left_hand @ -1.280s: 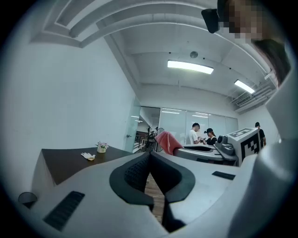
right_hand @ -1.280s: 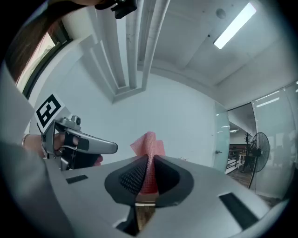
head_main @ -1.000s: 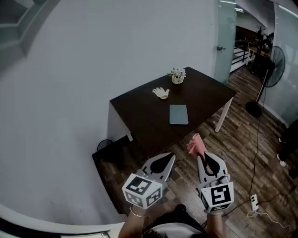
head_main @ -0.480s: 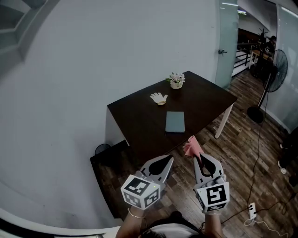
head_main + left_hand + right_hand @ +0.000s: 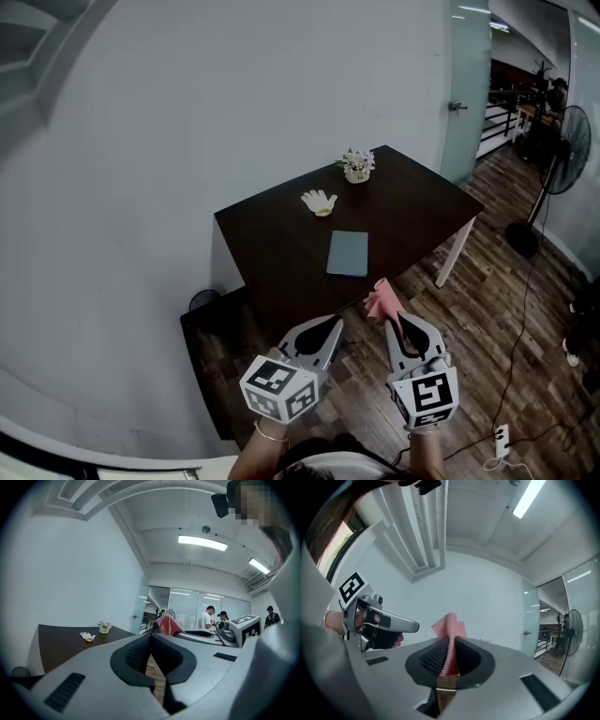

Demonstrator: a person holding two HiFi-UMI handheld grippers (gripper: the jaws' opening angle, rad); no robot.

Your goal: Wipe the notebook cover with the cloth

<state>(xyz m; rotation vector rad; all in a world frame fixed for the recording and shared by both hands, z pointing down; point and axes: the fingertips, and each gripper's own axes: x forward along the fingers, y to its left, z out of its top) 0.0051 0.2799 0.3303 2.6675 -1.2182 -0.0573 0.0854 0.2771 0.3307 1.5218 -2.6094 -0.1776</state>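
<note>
Over the last second the counter [image 5: 272, 234] has slid closer in the head view, so the walk-up is on, but no wiping yet, I'd say. The right gripper [image 5: 393, 321] has its jaws clamped on the pink cloth [image 5: 380, 300], and the left gripper [image 5: 330, 326] has its jaws closed on nothing. The notebook [image 5: 348, 253] lies flat mid-counter, nearer the front edge. Its long axis runs from that edge towards the flower pot [image 5: 356, 165] corner, skewed to the counter's sides
</note>
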